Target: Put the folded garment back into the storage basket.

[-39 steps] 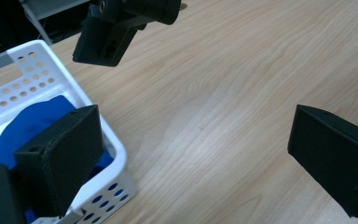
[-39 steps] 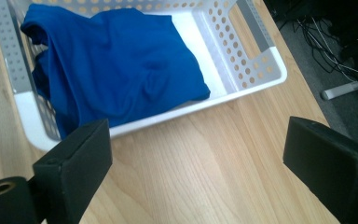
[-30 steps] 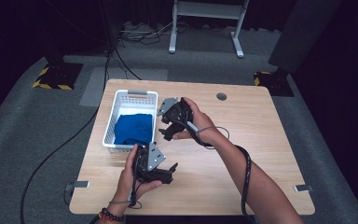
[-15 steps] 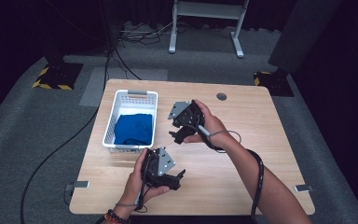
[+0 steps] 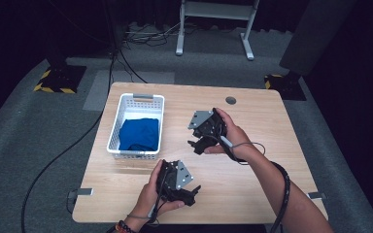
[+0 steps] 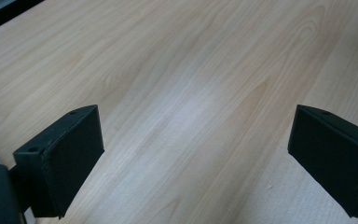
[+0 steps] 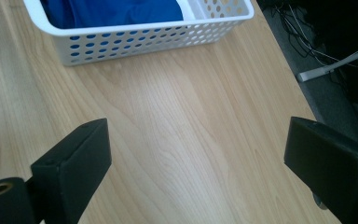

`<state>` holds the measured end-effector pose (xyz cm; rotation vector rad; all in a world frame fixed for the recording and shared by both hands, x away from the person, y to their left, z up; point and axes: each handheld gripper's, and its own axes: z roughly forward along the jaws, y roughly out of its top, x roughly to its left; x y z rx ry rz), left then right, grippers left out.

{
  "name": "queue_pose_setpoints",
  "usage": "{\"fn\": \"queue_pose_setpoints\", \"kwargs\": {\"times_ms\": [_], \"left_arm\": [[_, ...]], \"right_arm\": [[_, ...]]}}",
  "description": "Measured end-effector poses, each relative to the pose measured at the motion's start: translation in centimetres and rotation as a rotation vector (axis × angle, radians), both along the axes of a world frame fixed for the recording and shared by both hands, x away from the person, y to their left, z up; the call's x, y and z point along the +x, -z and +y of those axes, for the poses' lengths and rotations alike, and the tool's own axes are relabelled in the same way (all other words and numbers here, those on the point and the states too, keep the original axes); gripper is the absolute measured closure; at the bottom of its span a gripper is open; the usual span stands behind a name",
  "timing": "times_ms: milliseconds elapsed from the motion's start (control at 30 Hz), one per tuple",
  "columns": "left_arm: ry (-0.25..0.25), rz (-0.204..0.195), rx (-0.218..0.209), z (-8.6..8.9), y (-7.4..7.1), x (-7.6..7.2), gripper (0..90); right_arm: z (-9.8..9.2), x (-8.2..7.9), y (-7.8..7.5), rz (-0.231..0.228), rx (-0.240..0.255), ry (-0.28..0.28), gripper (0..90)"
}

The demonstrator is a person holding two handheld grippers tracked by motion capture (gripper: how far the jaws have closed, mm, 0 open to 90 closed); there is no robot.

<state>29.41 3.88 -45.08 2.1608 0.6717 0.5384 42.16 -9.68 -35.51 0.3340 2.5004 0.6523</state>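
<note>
both grippers empty, jaws spread wide in each gripper view with bare wood between them. the thing in play is the blue cloth (image 5: 139, 134), bunched inside the white basket (image 5: 115, 125) at left of centre in the high view; basket's long axis runs up-down in that frame, cloth sits toward its lower end

right gripper (image 5: 200, 143) is held above the table (image 5: 262, 121) at centre frame, well right of the basket, and its jaws seem to point down-left toward it. in the right gripper view the basket's perforated long wall (image 7: 140, 39) crosses the top of the frame with the cloth (image 7: 116, 11) just behind it, so the cloth lies straight ahead of those jaws, near but not between them

left gripper (image 5: 194, 194) sits at lower centre of the high view, below the basket's near short end, jaws pointing right, away from the basket. the left gripper view has plain tabletop (image 6: 191, 93) ahead

judgement: right gripper is better lined up for a grab at the cloth, it only has to go forward over the wall and dip in. left one is about as close but would need to turn round first
</note>
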Motion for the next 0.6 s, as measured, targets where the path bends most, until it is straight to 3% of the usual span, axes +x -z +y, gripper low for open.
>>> {"fn": "queue_pose_setpoints", "kwargs": {"times_ms": [133, 600], "left_arm": [[0.027, 0.01, 0.033, -0.9, 0.7, -0.3, 3.2], [0.11, 0.078, 0.078, -3.0, 2.6, -0.9, 3.1]], "right_arm": [[-1.0, -0.2, 0.1, 0.003, 0.002, 0.01, 7.4], [-4.1, -1.2, 1.7, 0.019, -0.013, 0.034, 7.2]]}}
